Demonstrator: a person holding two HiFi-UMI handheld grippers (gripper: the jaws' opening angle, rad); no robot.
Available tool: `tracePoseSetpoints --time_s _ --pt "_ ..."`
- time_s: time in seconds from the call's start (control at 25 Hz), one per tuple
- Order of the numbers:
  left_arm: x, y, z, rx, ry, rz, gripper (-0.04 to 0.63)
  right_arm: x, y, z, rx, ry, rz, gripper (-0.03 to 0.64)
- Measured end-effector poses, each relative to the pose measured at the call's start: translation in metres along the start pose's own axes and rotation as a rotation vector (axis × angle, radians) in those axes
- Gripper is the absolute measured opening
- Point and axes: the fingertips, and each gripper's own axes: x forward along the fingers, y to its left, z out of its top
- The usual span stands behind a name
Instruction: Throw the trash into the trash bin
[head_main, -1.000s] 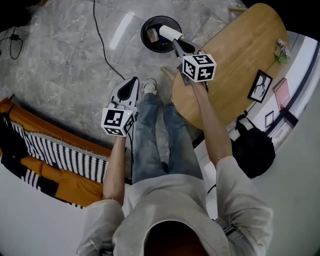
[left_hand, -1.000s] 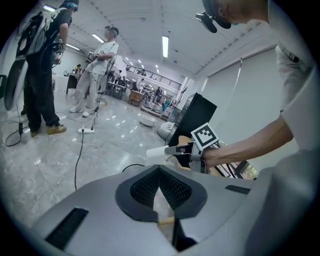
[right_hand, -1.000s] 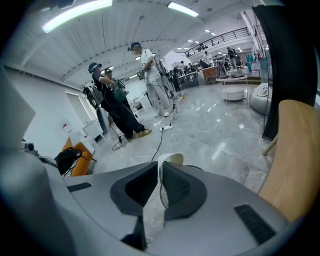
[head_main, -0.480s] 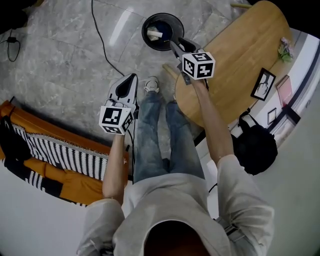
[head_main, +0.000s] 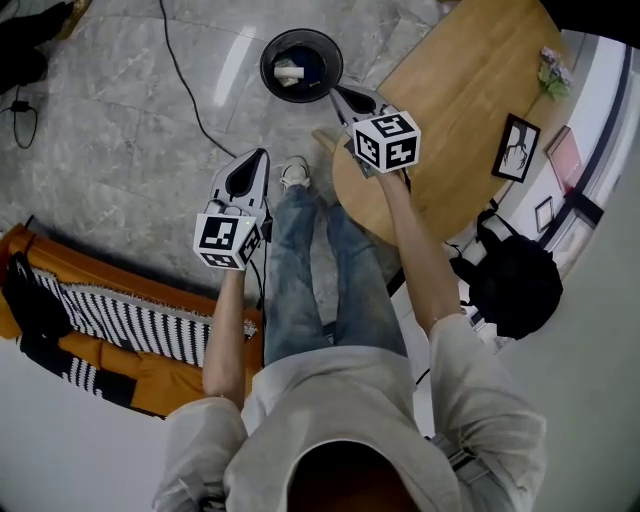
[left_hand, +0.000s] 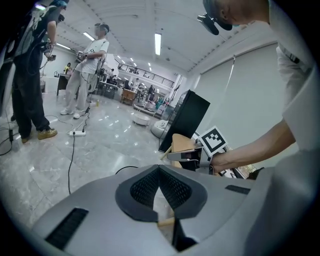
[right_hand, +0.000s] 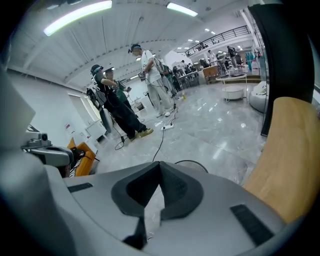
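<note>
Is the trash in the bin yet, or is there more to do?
Done: a white piece of trash lies inside the black trash bin. In hand: nothing; the right gripper, beside the bin, and the left gripper are both shut and empty. Left: nothing obvious; the wooden table shows only a picture frame and flowers.

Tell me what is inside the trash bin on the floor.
Inside the trash bin a white piece of trash lies against the dark interior. Anything beneath it, or deeper in the bin's shadowed bottom, cannot be seen from the head view.
</note>
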Motion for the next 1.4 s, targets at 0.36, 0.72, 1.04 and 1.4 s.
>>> tracePoseSetpoints --time_s 0.36,0.72,1.04,1.4 --pt "0.026 -0.066 0.013 0.095 0.021 -0.106 0.017 -0.092 -0.043 -0.007 0.097 -0.119 -0.133 0.028" --pt "0.068 -0.154 0.041 0.218 0.029 -0.245 0.017 -0.226 -0.102 -0.041 0.229 -0.254 -0.338 0.028" --pt "0.068 -0.225 0.084 0.303 -0.022 -0.303 0.017 -0.339 -0.102 -0.019 0.207 -0.414 -0.406 0.028" --pt "0.023 -0.260 0.163 0.343 -0.127 -0.289 0.017 -0.426 -0.068 0.054 0.076 -0.518 -0.431 0.028"
